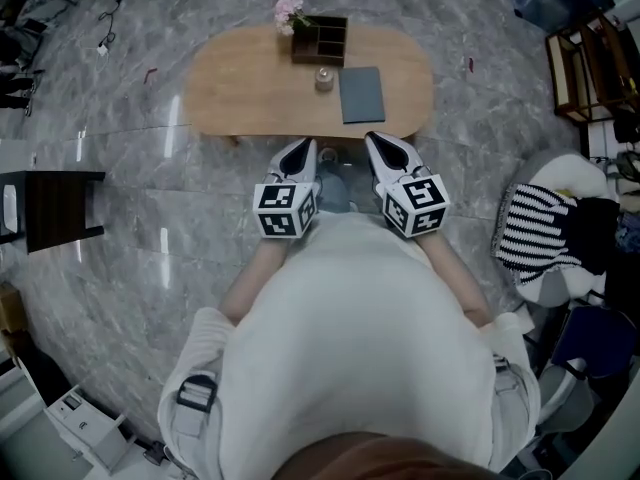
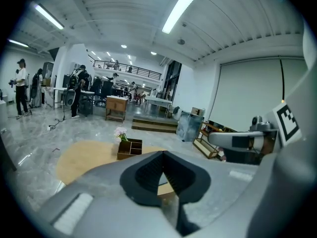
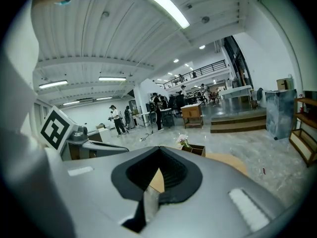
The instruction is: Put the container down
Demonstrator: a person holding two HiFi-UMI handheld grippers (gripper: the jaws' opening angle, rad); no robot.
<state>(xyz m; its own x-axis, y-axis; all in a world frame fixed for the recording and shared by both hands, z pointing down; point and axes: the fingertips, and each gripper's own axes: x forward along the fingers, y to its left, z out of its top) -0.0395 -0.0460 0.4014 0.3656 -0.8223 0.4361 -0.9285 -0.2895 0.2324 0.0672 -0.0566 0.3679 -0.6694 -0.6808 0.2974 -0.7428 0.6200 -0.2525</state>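
Container (image 1: 319, 40) rests on table (image 1: 230, 93) beside flowers (image 1: 289, 11).

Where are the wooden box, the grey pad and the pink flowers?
wooden box (image 1: 320, 42): head view, its middle dividers.
grey pad (image 1: 361, 94): head view, centre of its top.
pink flowers (image 1: 289, 11): head view, the blossoms.

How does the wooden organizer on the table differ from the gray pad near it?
The wooden organizer is dark brown, the gray pad slate gray. The organizer stands up with open compartments; the pad lies flat. Both rest on the table.
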